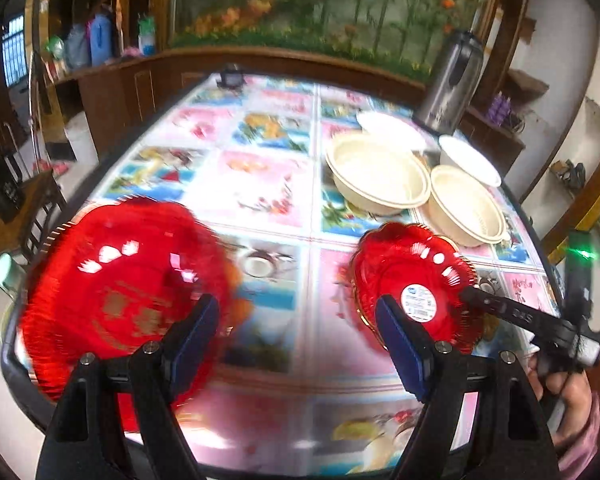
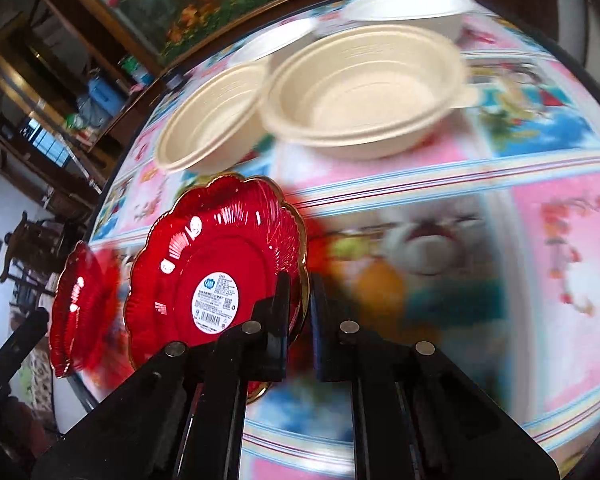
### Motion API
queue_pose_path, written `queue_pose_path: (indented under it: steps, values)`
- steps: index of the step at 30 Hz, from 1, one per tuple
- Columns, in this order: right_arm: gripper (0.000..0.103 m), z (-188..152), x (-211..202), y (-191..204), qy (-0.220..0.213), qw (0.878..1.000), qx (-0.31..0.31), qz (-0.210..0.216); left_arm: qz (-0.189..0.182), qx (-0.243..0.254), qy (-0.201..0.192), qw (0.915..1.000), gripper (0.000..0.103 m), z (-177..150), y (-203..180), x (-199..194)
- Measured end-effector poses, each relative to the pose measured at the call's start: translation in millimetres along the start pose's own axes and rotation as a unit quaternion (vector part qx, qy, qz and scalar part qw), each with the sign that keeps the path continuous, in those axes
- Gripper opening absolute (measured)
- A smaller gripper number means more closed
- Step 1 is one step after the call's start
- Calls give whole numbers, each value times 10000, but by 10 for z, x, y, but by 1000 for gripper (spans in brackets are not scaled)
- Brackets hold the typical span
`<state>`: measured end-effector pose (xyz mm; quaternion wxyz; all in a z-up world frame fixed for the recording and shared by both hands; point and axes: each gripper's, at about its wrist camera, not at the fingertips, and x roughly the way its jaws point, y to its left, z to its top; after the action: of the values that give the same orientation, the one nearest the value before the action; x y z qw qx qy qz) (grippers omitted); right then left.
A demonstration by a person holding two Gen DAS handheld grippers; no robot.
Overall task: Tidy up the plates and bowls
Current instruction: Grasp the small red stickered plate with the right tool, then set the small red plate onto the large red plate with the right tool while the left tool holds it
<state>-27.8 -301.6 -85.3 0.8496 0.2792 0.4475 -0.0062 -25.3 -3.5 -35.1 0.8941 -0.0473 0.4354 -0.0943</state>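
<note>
A red scalloped plate lies on the patterned table near its left edge, blurred. My left gripper is open above the table with nothing between its fingers; its left finger stands in front of that plate. A second red plate, gold-rimmed, is tilted on edge with its labelled underside showing. My right gripper is shut on its rim. In the left wrist view this held plate hangs to the right, with the right gripper's finger on it. The first plate is at far left in the right wrist view.
Two cream bowls and two white bowls cluster at the table's far right, beside a steel flask. The cream bowls lie just beyond the held plate. A hand holds the right gripper. Wooden cabinets stand behind.
</note>
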Motion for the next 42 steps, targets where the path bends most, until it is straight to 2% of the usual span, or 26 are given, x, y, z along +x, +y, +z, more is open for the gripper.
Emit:
queue_pose_path:
  steps: [4,6,7,8,9,11,14,16,18,21,25,28,34,38,42]
  values:
    - [7,65,-37,-122,-24,10000,77,35,-328,-462,602,9966,80,116,-80,354]
    - [7,85,-19,-122,-23,9999,69,88,-463,-714,1003,9913,80,164,-94,579]
    - [7,94,-9,-128,-18,9999,83,122,-459,-856,1304,9867,80,171,-92,708]
    - [7,72,-20,-146,-13,9998,115,172,-633,-1051,1523,9807,80,167,-77,807]
    - [7,80,-13,-160,-7,9997,143,222,-794,-1206,1626,9761,80,166,-67,869]
    - [7,79,-1,-173,-7,9995,157,269,-839,-1304,1754,9722,79,163,-83,952]
    - [7,81,-2,-211,4,9994,161,318,-934,-1047,1641,9764,78,208,-200,961]
    - [7,90,6,-209,6,9994,152,326,-831,-848,1625,9795,66,211,-278,992]
    - [7,98,10,-208,2,9993,148,330,-886,-669,1645,9801,27,196,-360,1003]
    - [7,92,4,-206,-24,9994,158,299,-781,-396,1612,9830,13,178,-426,1010]
    - [7,91,4,-182,-56,9994,201,275,-870,-384,1605,9824,11,161,-379,1007]
    - [6,75,-22,-142,-95,9994,167,276,-815,-231,1488,9852,11,171,-364,930]
    - [7,50,-192,54,-234,9991,-5,355,-839,-167,1208,9890,11,212,-217,590]
    - [7,86,-328,385,-362,9976,-266,526,-814,-287,904,9922,11,284,29,289]
    - [7,132,-328,902,-362,9938,-687,793,-555,-508,513,9958,11,335,402,-19]
